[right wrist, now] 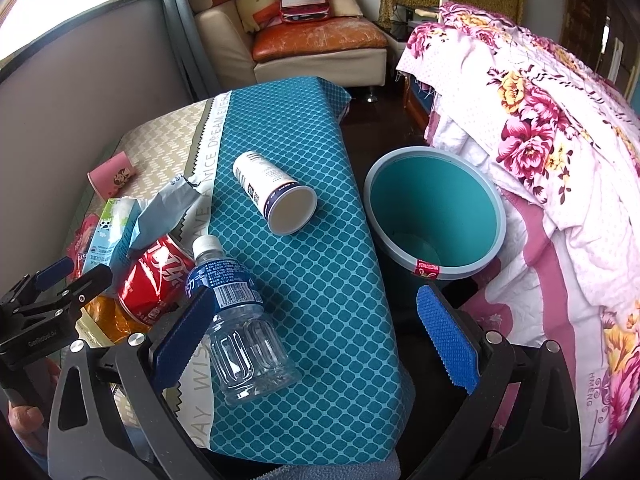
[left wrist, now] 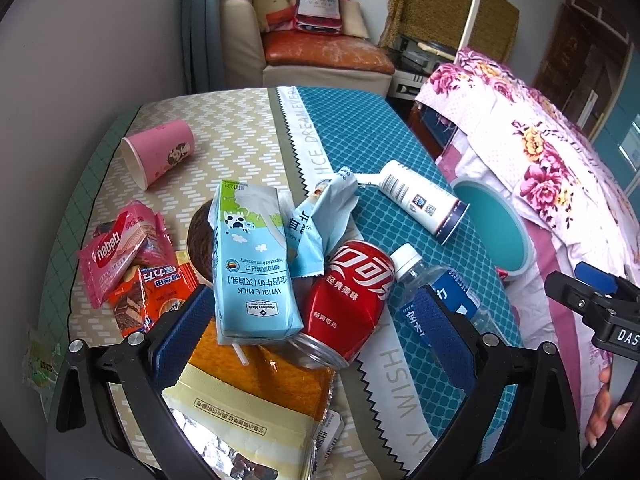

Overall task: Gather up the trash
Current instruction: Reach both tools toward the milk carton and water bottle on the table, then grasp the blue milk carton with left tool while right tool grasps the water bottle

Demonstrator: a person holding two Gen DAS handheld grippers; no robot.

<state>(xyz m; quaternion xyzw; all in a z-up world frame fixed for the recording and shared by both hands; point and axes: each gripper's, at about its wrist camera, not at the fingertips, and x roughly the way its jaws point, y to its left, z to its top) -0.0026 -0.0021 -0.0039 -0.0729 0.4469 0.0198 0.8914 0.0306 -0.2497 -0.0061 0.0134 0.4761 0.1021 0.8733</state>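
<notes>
Trash lies on the table: a blue milk carton (left wrist: pixel 252 264), a dented red cola can (left wrist: pixel 348 300), a clear water bottle (right wrist: pixel 236 320), a white paper cup (right wrist: pixel 276 196), a pink cup (left wrist: pixel 158 152), snack wrappers (left wrist: pixel 120 264) and a yellow-orange bag (left wrist: pixel 256 392). My left gripper (left wrist: pixel 312 332) is open above the carton and can, touching nothing. My right gripper (right wrist: pixel 316 332) is open, its left finger beside the water bottle. A teal bin (right wrist: pixel 436 216) stands beside the table at the right and looks empty.
A bed with a floral pink quilt (right wrist: pixel 540 152) lies right of the bin. A sofa (right wrist: pixel 312 48) with cushions stands at the back. A grey wall (left wrist: pixel 80 60) borders the table's left side. A patterned cloth (right wrist: pixel 320 280) covers the table.
</notes>
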